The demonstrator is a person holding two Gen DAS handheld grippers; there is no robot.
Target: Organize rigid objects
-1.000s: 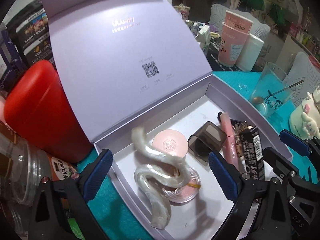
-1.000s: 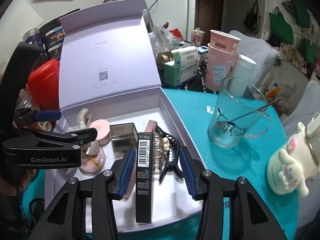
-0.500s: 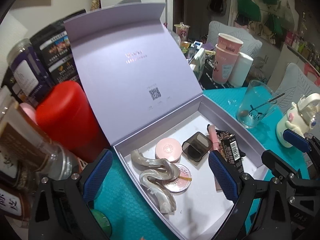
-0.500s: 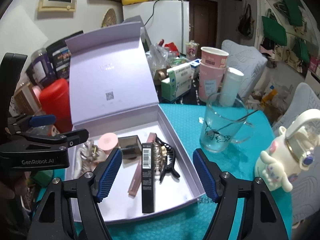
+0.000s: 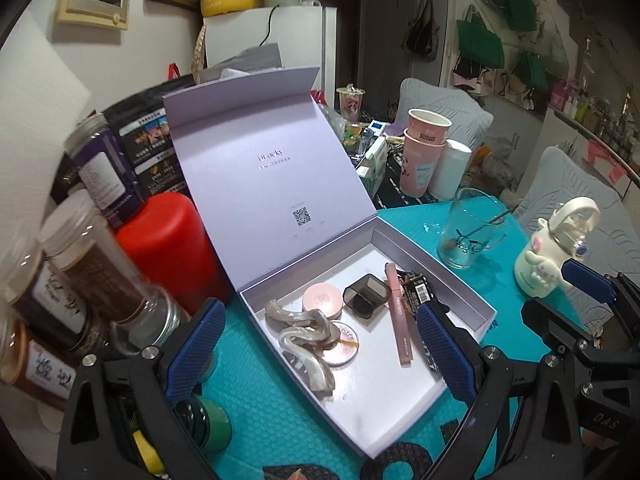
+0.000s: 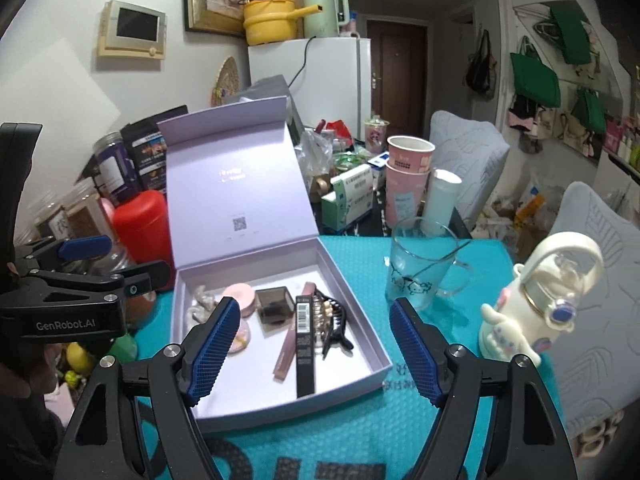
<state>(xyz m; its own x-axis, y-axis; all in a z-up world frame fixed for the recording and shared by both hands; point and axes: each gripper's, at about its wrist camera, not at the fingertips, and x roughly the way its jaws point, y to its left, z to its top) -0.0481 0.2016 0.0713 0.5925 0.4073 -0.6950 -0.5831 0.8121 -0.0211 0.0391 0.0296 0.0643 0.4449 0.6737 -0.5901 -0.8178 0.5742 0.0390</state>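
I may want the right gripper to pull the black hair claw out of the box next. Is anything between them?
Nothing visible blocks it. The right gripper is open above the lavender box, and the hair claw lies uncovered beside the black barcode tube.

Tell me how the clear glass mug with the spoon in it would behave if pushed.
The clear glass mug stands upright on the teal mat, taller than wide, so a high push may tip it. The textured mat probably resists sliding. The metal spoon leans loose inside and would likely rattle or shift.

"GenRobot.AI" on left gripper (image 6: 86,256); lid text unclear.
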